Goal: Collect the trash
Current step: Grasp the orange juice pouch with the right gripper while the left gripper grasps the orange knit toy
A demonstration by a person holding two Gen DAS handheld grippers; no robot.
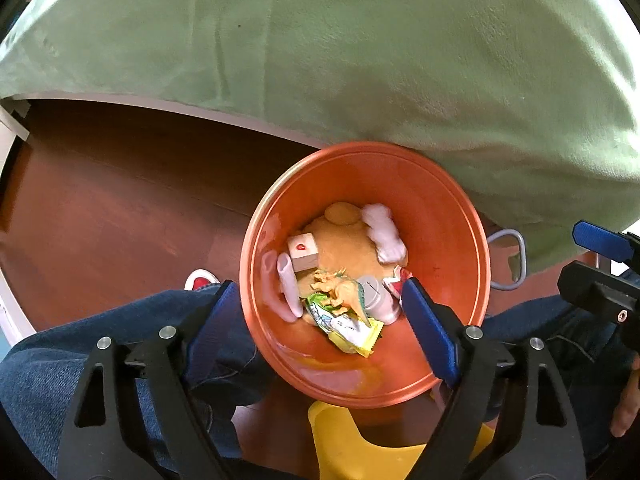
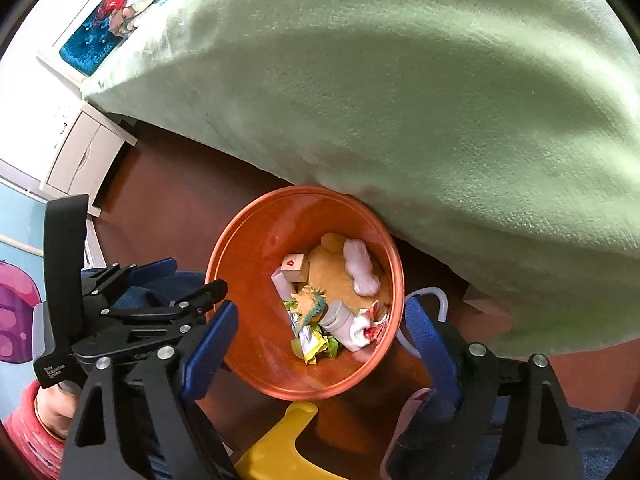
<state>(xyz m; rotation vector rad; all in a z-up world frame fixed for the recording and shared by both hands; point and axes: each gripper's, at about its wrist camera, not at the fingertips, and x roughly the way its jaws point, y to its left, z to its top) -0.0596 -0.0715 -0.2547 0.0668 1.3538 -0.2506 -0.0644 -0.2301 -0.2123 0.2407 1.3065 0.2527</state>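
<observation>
Both your grippers, left gripper (image 1: 320,320) and right gripper (image 2: 320,332), gape wide, empty, above the orange bin (image 1: 448,240); its blurred white item (image 1: 382,236) is unreadable.

Orange bin (image 1: 440,240): smooth plastic w/ soft gloss, faint highlights on inner wall. Inside it: crinkly foil-like yellow-green wrapper (image 1: 352,332), shiny; pale wooden block (image 1: 303,255), matt; white plastic bottle (image 1: 376,296), smooth; fuzzy tan plush (image 1: 344,248); soft white cloth pieces (image 1: 384,236). Above bin: green blanket (image 1: 360,60), fleecy, matt, slightly napped. Left of bin: brown floor (image 1: 120,200), wood-look, semi-gloss. Below bin: yellow plastic piece (image 1: 344,440), smooth; blue denim (image 1: 80,360), coarse weave. Jaws w/ blue ribbed pads (image 1: 430,328), black matt frames, metal rivets.
</observation>
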